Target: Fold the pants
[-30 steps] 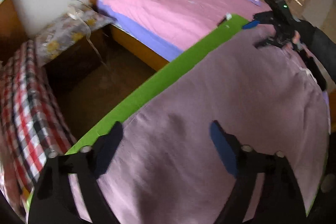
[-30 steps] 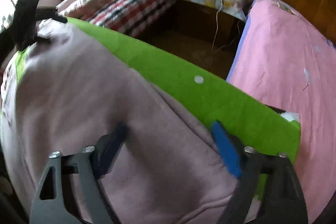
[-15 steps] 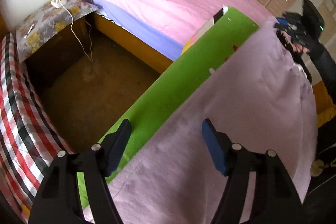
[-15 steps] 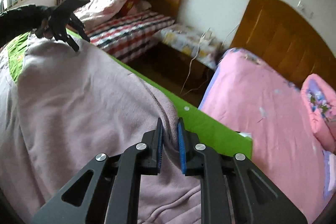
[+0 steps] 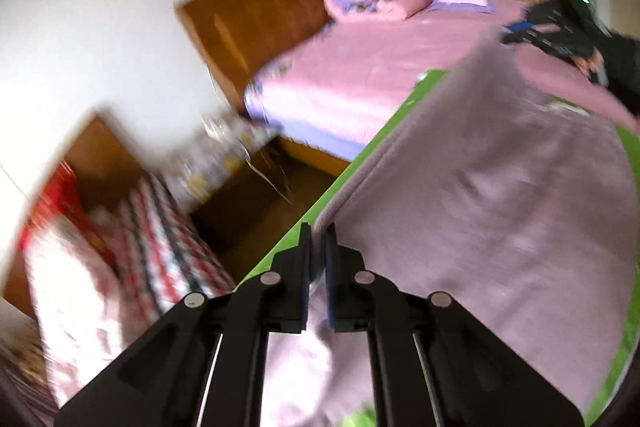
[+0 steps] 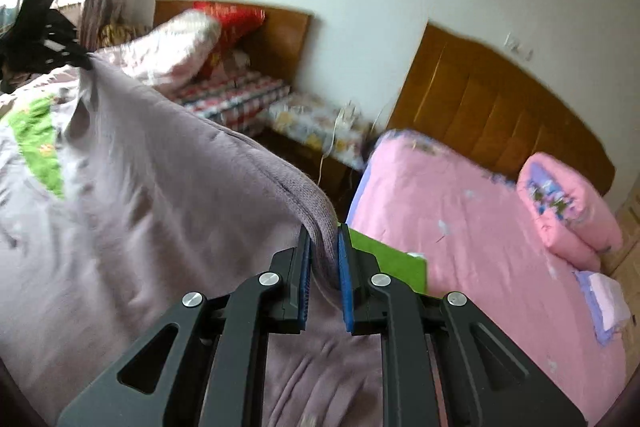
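Two grippers: both are pinching one edge of the pants.
Left gripper: jaws pressed together on one corner.
Right gripper: jaws squeezing the thick hem.
Pants: hanging between them, long way from gripper to gripper, draping onto the green mat.

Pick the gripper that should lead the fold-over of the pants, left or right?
Neither clearly: both are clamped on the pants. Slight edge to the right gripper, pinching the thick ribbed hem; the left gripper pinches a thinner edge over the green mat.
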Demonstrator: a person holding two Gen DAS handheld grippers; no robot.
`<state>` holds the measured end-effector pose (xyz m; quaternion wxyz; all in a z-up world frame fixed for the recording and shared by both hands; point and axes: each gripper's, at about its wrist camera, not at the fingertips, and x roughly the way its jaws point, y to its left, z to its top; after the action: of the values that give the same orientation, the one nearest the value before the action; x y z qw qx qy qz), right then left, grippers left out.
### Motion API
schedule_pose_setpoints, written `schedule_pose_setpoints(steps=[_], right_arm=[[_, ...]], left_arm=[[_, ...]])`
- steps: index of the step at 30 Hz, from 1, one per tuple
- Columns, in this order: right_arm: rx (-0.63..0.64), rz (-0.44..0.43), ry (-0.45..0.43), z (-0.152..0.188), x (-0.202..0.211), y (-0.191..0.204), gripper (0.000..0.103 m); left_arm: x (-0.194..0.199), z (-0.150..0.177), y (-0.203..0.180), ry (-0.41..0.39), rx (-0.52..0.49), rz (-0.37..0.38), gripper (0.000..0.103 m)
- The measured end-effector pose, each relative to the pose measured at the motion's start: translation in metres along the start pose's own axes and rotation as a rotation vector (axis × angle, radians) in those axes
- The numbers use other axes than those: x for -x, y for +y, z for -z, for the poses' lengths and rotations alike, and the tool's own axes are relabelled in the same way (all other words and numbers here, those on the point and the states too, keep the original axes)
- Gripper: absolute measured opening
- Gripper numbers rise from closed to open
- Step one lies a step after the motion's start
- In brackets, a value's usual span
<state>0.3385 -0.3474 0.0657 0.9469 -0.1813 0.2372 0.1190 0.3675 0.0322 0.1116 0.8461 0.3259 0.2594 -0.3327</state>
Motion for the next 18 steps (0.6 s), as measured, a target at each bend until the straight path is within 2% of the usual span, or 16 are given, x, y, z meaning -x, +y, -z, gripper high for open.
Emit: schedule_pose_setpoints(steps=[1, 3, 5, 8, 11, 13, 14, 15, 16, 18], right_arm=[[0.004, -0.002, -0.034, 0.010, 0.031, 0.007, 0.015], [-0.011, -0.018, -0.061, 0.029, 0.065, 0.016, 0.015], [-0.037, -0.035, -0.059, 0.062, 0.099, 0.031, 0.015], [-0.079, -0.061, 0.003, 0.116, 0.126, 0.057, 0.015], [-0.137, -0.109, 0.135, 0.170, 0.124, 0.085, 0.018], [-0.166, -0.142, 0.219, 0.198, 0.113, 0.094, 0.026], [-0.176, -0.136, 0.214, 0.204, 0.115, 0.096, 0.030], [-0.195, -0.140, 0.193, 0.206, 0.120, 0.096, 0.045], [-0.249, -0.164, 0.181, 0.204, 0.129, 0.092, 0.065], [-0.343, -0.176, 0.134, 0.200, 0.147, 0.087, 0.083]], left_arm=[[0.028, 0.004, -0.020, -0.019, -0.023, -0.022, 0.006], [0.082, 0.023, -0.071, -0.043, -0.061, -0.051, 0.006], [0.114, 0.050, -0.121, -0.043, -0.054, -0.029, 0.006], [0.120, 0.097, -0.181, -0.004, -0.009, 0.000, 0.006], [0.093, 0.149, -0.221, 0.077, 0.131, 0.064, 0.007], [0.075, 0.171, -0.230, 0.113, 0.203, 0.084, 0.012], [0.069, 0.179, -0.232, 0.119, 0.245, 0.097, 0.014], [0.069, 0.184, -0.226, 0.105, 0.288, 0.103, 0.015], [0.071, 0.184, -0.221, 0.088, 0.336, 0.114, 0.017], [0.089, 0.182, -0.205, 0.006, 0.463, 0.136, 0.035]])
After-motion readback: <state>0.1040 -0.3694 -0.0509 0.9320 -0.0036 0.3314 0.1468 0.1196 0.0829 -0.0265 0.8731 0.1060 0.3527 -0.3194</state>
